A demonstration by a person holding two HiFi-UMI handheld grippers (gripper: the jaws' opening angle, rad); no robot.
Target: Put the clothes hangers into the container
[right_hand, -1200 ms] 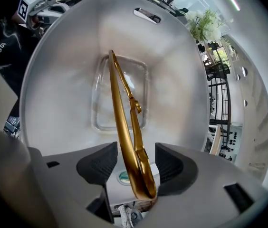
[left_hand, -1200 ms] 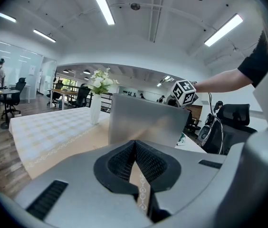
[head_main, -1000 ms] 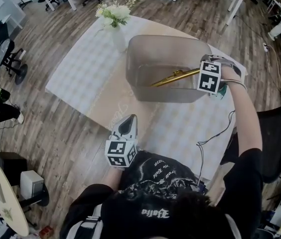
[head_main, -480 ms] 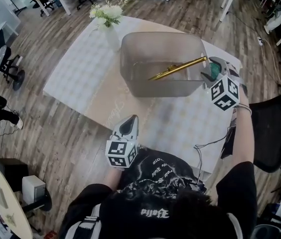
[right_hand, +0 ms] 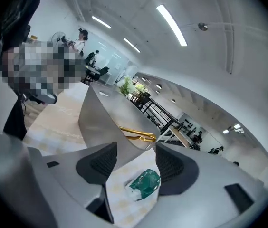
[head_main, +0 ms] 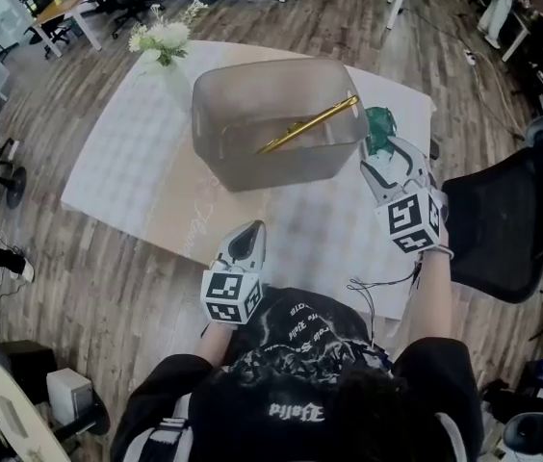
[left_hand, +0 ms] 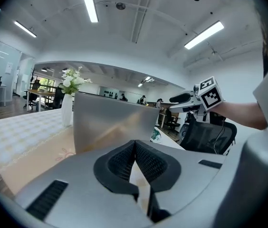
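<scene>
A gold clothes hanger (head_main: 308, 125) lies slanted in the translucent grey container (head_main: 252, 166), one end resting on the right rim; in the right gripper view the hanger (right_hand: 138, 133) pokes over the container (right_hand: 100, 115) wall. My right gripper (head_main: 383, 165) hovers just right of the container, open and empty, seen in its own view (right_hand: 133, 164) above a green packet. My left gripper (head_main: 243, 245) rests at the table's near edge, shut with nothing in it; its own view shows the gripper (left_hand: 135, 158) facing the container (left_hand: 115, 125).
A crumpled green packet (head_main: 380, 125) lies on the table right of the container, seen between the right jaws as the packet (right_hand: 144, 184). A vase of white flowers (head_main: 163, 42) stands at the far left corner. A black office chair (head_main: 503, 219) is close on the right.
My right gripper has let go of the gold hanger, opened, and drawn back to the right and towards me. The hanger now rests in the container. The left gripper has stayed put.
</scene>
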